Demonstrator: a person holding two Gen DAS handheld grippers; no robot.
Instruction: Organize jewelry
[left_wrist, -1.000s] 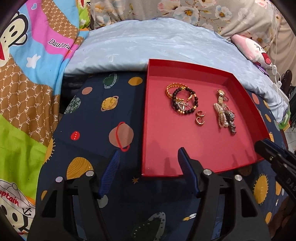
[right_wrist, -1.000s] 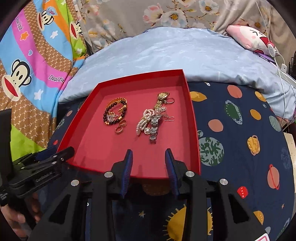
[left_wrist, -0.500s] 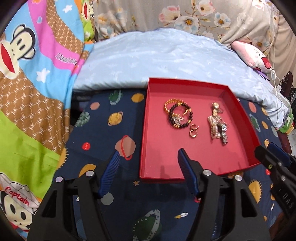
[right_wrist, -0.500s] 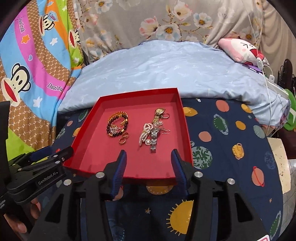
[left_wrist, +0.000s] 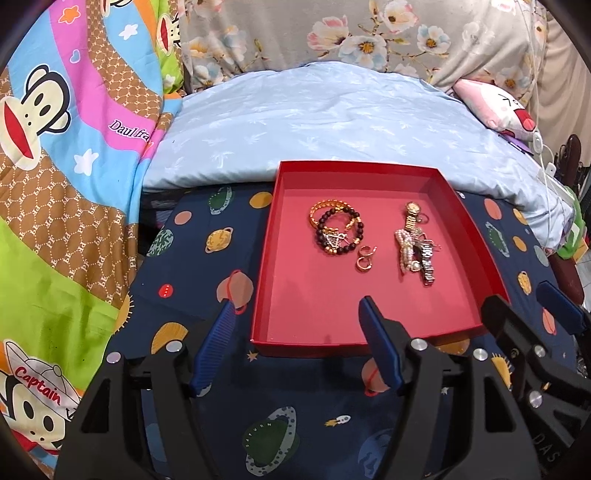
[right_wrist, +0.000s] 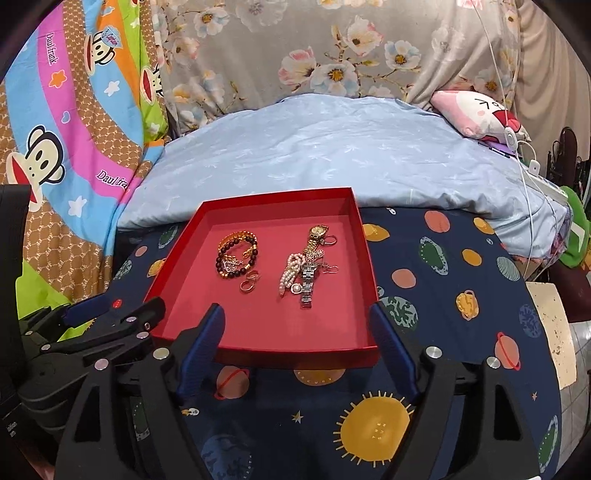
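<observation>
A shallow red tray lies on the navy planet-print sheet. In it are dark and gold bead bracelets, two small gold hoops, and a heap of a gold watch, pearls and a silver band. My left gripper hovers over the tray's near left corner, jaws opening and nothing between them. My right gripper hangs over the near edge of the tray, its jaws opening wide and holding nothing. The bracelets and the watch heap lie beyond it, untouched.
A light blue quilt bulges behind the tray. A cartoon monkey blanket rises at the left, floral pillows at the back. A pink plush and white cables sit at the right. The planet sheet stretches right of the tray.
Both grippers have drawn back and up from the tray, which looks smaller now. The right jaws have spread from nearly together to wide apart. The jewelry has not moved.
</observation>
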